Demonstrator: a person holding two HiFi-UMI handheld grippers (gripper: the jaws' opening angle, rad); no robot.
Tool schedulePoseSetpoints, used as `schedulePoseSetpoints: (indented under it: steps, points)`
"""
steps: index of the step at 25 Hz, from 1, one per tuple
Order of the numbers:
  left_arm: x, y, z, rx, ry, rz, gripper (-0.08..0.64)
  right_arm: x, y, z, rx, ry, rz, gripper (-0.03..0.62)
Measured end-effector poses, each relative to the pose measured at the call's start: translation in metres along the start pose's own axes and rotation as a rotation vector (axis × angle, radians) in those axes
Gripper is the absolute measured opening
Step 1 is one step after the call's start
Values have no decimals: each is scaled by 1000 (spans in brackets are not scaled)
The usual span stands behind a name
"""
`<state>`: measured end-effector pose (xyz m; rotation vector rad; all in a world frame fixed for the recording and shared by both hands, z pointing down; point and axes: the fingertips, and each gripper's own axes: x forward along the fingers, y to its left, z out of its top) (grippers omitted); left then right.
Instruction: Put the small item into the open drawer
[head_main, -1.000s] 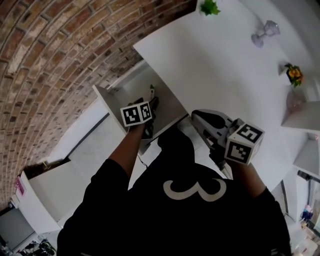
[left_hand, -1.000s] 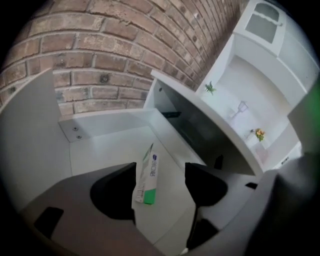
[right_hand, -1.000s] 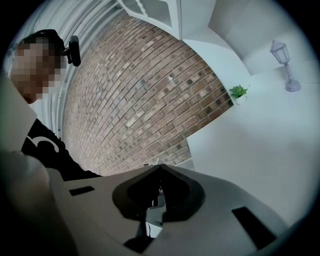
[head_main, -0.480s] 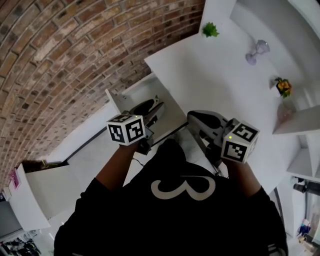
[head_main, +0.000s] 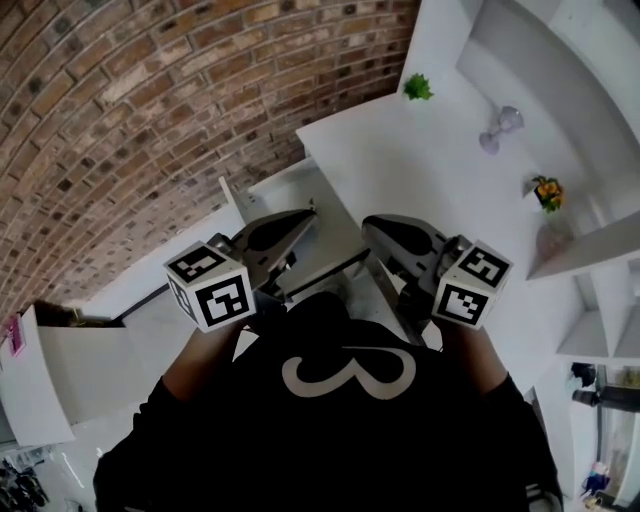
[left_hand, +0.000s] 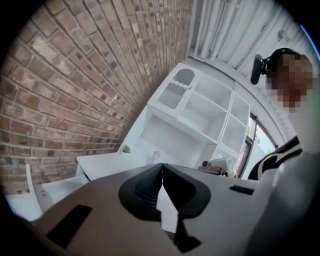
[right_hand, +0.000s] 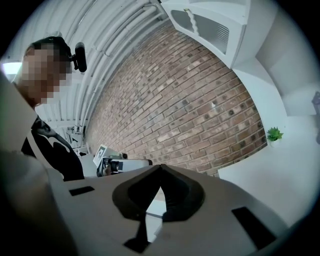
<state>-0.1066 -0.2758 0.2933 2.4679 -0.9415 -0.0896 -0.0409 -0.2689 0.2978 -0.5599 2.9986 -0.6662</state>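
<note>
Under the white desk top (head_main: 430, 150) the white drawer (head_main: 335, 238) stands pulled out. My left gripper (head_main: 305, 213) hovers over the drawer's left side, and its cube is near my body. In the left gripper view the left gripper (left_hand: 162, 167) is shut, tips touching, with nothing between them. My right gripper (head_main: 372, 222) hangs over the drawer's right side. The right gripper view shows the right gripper (right_hand: 161, 167) shut and empty too. No small item shows in any view; the inside of the drawer is partly hidden by the grippers.
A brick wall (head_main: 130, 120) runs along the left. On the desk top stand a small green plant (head_main: 417, 87), a glass ornament (head_main: 500, 128) and orange flowers (head_main: 545, 188). White shelves (head_main: 590, 250) rise at the right. A white box (head_main: 60, 370) stands at the lower left.
My left gripper has come back up out of the drawer toward my body, and its jaws have gone from wide apart to shut. The right gripper has hardly moved.
</note>
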Motion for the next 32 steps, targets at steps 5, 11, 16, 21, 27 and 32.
schedulePoseSetpoints:
  steps: [5, 11, 16, 21, 27, 32]
  points:
    - [-16, -28, 16, 102, -39, -7, 5, -5, 20, 13, -37, -36, 35, 9]
    - [-27, -37, 13, 96, -44, 2, 5, -7, 35, 12, -64, -81, 53, 9]
    - [-26, -32, 4, 79, -32, 8, 5, -9, 29, 0, -35, -63, 31, 9]
    - [-22, -27, -6, 52, -14, 9, 5, -8, 23, -9, -20, -48, 25, 9]
    - [-20, -14, -14, 34, -5, 31, 5, -3, 15, -15, -9, -33, 44, 8]
    - [-13, -2, -17, 4, -1, 45, 5, 1, 6, -18, -20, -16, 40, 8]
